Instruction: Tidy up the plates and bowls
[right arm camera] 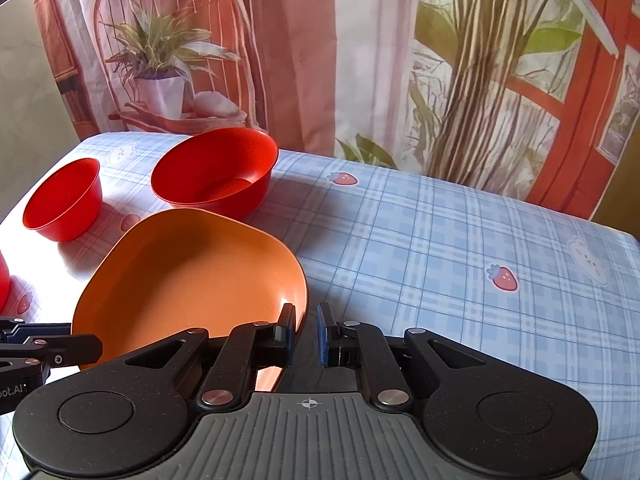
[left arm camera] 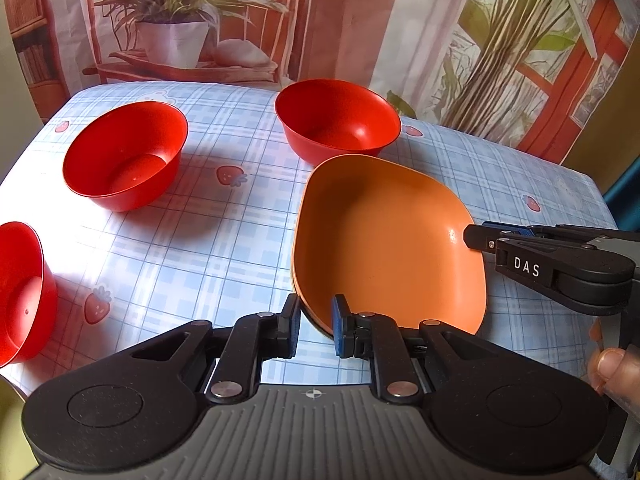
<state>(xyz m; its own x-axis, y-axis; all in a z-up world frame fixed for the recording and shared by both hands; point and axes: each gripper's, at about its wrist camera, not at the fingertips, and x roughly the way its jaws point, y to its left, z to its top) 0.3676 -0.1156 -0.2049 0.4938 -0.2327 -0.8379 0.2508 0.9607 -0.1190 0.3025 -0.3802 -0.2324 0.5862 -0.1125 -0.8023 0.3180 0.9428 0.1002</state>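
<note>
A stack of orange squarish plates (left arm camera: 384,240) lies on the blue checked tablecloth (left arm camera: 224,240); it also shows in the right wrist view (right arm camera: 192,272). My left gripper (left arm camera: 316,326) straddles the stack's near rim, jaws narrowly apart, one pad inside and one outside. My right gripper (right arm camera: 306,334) straddles the stack's right rim the same way, and shows side-on in the left wrist view (left arm camera: 474,238). Three red bowls stand apart: one at the back (left arm camera: 336,120), one on the left (left arm camera: 124,156), one at the near left edge (left arm camera: 20,292).
The tablecloth (right arm camera: 440,240) has strawberry prints. A printed curtain (right arm camera: 360,60) with plants and a window hangs behind the table. The table's edges run along the left and right. A thumb (left arm camera: 608,364) shows at the right.
</note>
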